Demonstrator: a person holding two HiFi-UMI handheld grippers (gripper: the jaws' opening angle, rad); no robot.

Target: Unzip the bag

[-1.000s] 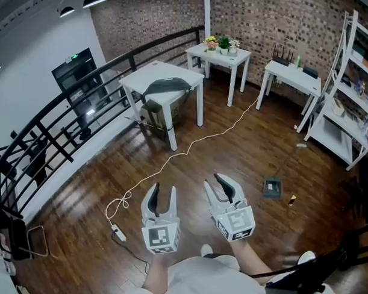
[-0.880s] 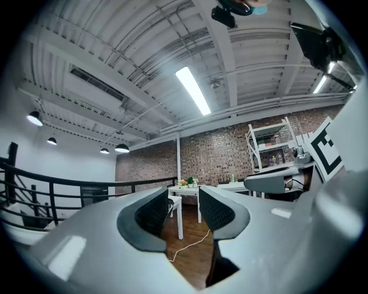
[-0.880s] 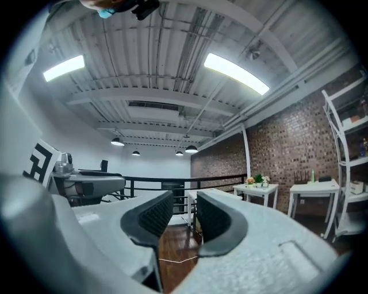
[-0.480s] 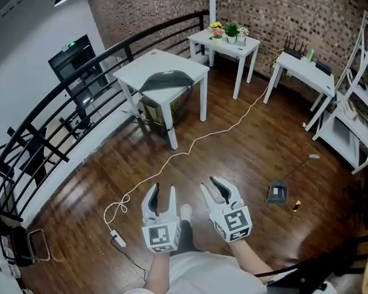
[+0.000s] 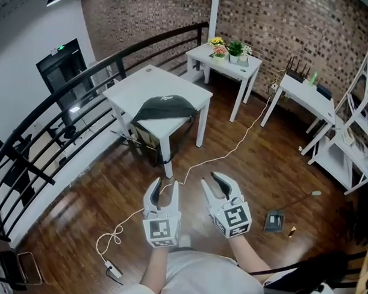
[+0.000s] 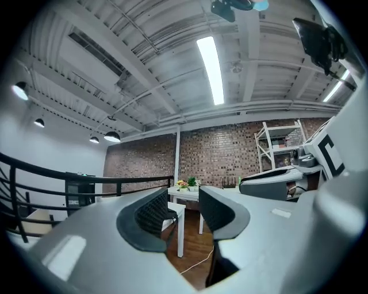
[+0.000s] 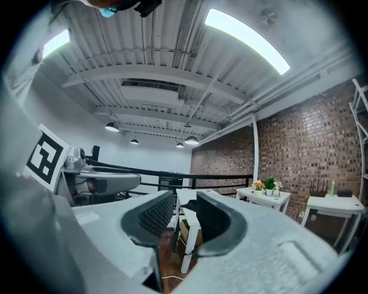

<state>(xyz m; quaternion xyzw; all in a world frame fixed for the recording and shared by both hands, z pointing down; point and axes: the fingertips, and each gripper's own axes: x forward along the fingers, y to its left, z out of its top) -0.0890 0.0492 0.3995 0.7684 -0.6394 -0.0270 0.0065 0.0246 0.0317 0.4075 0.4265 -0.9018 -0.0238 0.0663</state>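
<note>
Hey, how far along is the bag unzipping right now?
Done: nothing; the dark bag lies on the white table, away from both grippers. In hand: nothing; left gripper and right gripper are open, empty. Left: reach the bag and unzip it.

No lettering is legible anywhere; the white logo point(image 5: 165, 98) on the bag point(image 5: 148, 111) is too small to read.

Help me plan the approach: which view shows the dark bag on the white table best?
The head view: the bag lies whole on the white table, seen from above, though too small for fine detail. Both gripper views catch only a dark sliver of it between their open jaws, far off.
</note>
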